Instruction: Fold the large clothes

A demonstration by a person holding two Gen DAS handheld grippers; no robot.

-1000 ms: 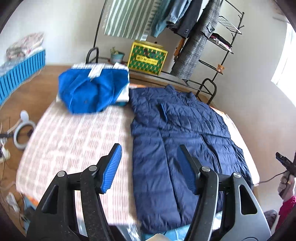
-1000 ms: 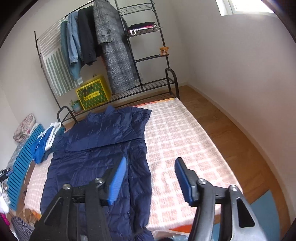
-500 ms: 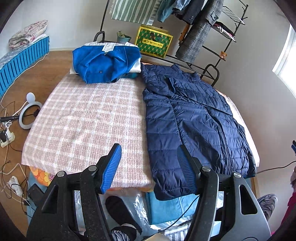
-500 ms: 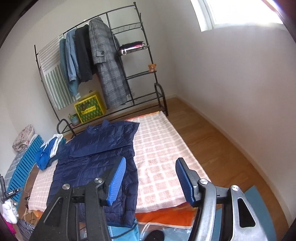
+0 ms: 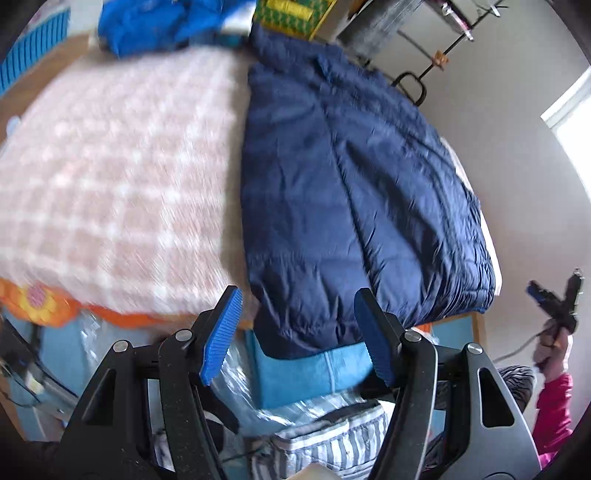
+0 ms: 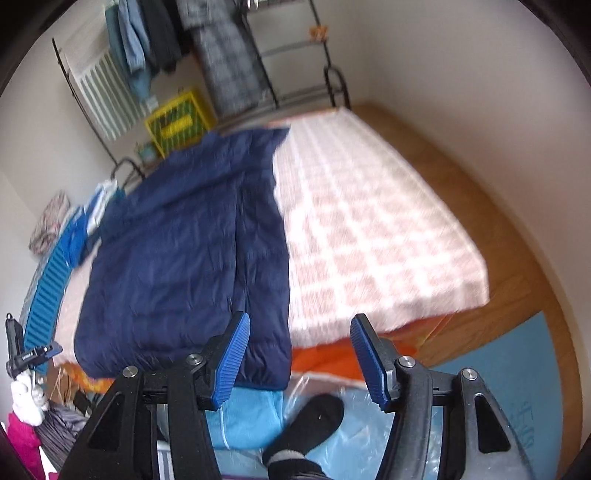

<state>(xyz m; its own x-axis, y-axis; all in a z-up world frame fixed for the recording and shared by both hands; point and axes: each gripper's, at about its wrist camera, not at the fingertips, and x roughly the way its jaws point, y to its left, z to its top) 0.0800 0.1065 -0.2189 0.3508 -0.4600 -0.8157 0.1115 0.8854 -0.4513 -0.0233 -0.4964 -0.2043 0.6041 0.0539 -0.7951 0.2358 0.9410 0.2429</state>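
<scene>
Jacket (image 5: 354, 192), hem at lower centre: both grippers (image 5: 297, 334) (image 6: 299, 356) gaping, empty; pinch hem corners, lift evenly

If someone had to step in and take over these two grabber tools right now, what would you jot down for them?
Left gripper: open, holding nothing, hanging over the near hem of the navy jacket.
Right gripper: open, holding nothing, near the hem's other corner.
The navy jacket lies spread lengthwise on the bed, its hem draping over the near edge, with what looks like a sleeve laid across the chest. A blue garment sits at the far end of the bed.
Done: the jacket is laid out.
Left: probably grip the hem at both corners and fold it up toward the collar.
</scene>
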